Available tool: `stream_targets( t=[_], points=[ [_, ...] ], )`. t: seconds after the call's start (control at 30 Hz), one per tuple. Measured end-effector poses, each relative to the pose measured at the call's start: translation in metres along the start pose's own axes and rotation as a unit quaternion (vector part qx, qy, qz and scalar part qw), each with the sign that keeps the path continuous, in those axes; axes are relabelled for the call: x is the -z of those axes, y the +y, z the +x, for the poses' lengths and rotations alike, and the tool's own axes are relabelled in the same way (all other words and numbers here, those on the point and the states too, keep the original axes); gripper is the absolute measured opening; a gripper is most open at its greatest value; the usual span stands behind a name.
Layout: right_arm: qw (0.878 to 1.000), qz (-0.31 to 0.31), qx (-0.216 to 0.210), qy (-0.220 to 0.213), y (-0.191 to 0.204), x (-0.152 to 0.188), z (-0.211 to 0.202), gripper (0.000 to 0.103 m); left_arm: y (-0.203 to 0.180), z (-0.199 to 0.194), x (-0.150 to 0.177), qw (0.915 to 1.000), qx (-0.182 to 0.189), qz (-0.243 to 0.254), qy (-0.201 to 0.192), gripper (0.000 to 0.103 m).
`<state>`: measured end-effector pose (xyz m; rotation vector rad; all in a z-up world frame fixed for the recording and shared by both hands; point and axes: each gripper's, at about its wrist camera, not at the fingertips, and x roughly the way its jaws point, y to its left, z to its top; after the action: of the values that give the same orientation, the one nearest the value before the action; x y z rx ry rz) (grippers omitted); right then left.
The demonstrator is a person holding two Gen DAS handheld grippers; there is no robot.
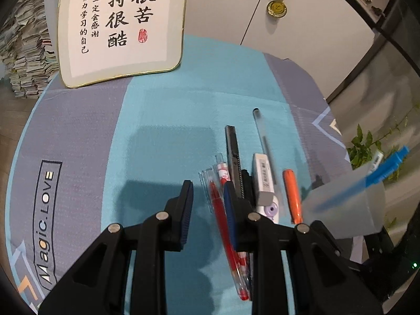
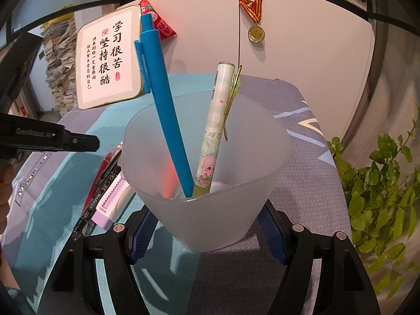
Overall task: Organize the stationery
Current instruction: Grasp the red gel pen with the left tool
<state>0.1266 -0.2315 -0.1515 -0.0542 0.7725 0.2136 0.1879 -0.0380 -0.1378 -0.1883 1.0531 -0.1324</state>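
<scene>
Several stationery items lie in a row on the blue-and-grey tablecloth (image 1: 162, 120): a red pen (image 1: 221, 223), a black utility knife (image 1: 233, 155), a clear pen (image 1: 262, 136), a white eraser (image 1: 263, 181) and an orange highlighter (image 1: 292, 194). My left gripper (image 1: 208, 187) hovers over their left end, open. The red pen lies between its fingers, close to the right pad, with the left pad apart from it. My right gripper (image 2: 207, 236) is shut on a frosted cup (image 2: 236, 183), pads on both sides. A blue pen (image 2: 162, 110) and a green patterned pen (image 2: 218, 120) stand in the cup.
A framed calligraphy board (image 1: 120, 26) leans at the table's back edge. A medal (image 2: 256, 34) hangs on the white cabinet behind. A green plant (image 2: 380, 183) stands off the right edge, and stacked papers (image 1: 26, 52) rise at the far left. A black marker (image 2: 97, 199) lies beside the cup.
</scene>
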Motion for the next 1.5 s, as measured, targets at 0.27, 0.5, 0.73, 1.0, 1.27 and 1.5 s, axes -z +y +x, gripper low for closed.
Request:
stream_targets(
  t=[0.27, 0.5, 0.73, 1.0, 1.27, 1.5],
  points=[
    [1.0, 0.0, 0.001, 0.001, 0.001, 0.0, 0.0, 0.073, -0.007, 0.018, 0.002, 0.9996, -0.009, 0.015, 0.023, 0.021],
    [1.0, 0.0, 0.001, 0.001, 0.001, 0.0, 0.0, 0.073, 0.008, 0.014, 0.006, 0.999, -0.04, 0.007, 0.019, 0.023],
    [1.0, -0.001, 0.002, 0.001, 0.001, 0.0, 0.0, 0.073, 0.009, 0.018, 0.002, 0.9984, -0.048, -0.005, 0.028, 0.022],
    [1.0, 0.0, 0.001, 0.001, 0.001, 0.0, 0.0, 0.073, 0.0, 0.026, -0.004, 0.9979, -0.062, -0.003, 0.02, 0.016],
    [1.0, -0.001, 0.001, 0.002, 0.002, 0.0, -0.001, 0.073, 0.001, -0.007, -0.005, 0.999, -0.039, 0.003, -0.023, 0.012],
    [1.0, -0.002, 0.004, 0.001, 0.003, 0.001, -0.001, 0.073, -0.013, -0.067, 0.003, 0.9954, -0.005, 0.034, -0.09, 0.012]
  ],
)
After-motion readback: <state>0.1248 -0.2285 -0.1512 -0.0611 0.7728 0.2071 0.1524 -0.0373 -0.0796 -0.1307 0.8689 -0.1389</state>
